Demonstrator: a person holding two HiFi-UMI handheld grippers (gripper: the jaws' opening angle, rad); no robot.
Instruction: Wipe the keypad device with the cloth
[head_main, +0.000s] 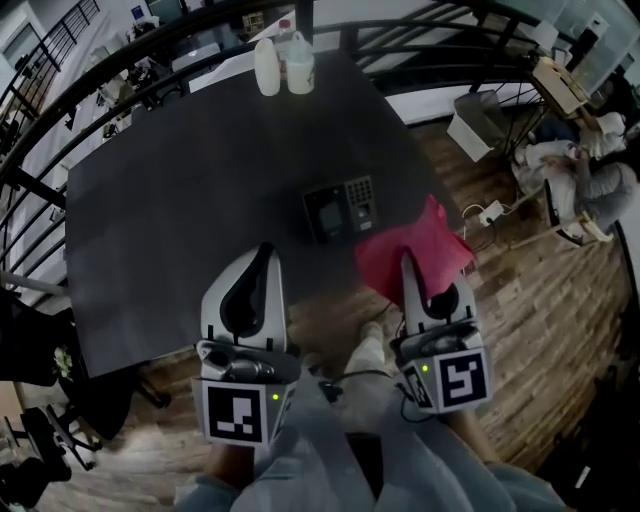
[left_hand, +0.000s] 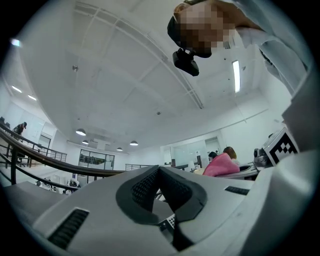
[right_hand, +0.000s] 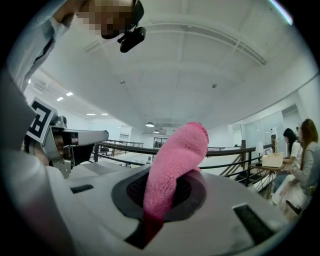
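Your right gripper (head_main: 408, 260) clamps the cloth (head_main: 432, 240), which hides its tips. Your left gripper (head_main: 265, 252) is closed, empty. The keypad (head_main: 341, 210) lies beyond, on the table (head_main: 180, 200).

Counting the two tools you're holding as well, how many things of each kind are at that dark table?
White bottles: 2
Keypad device: 1
Pink cloth: 1
Tongs: 2, the left tongs and the right tongs
Total: 6
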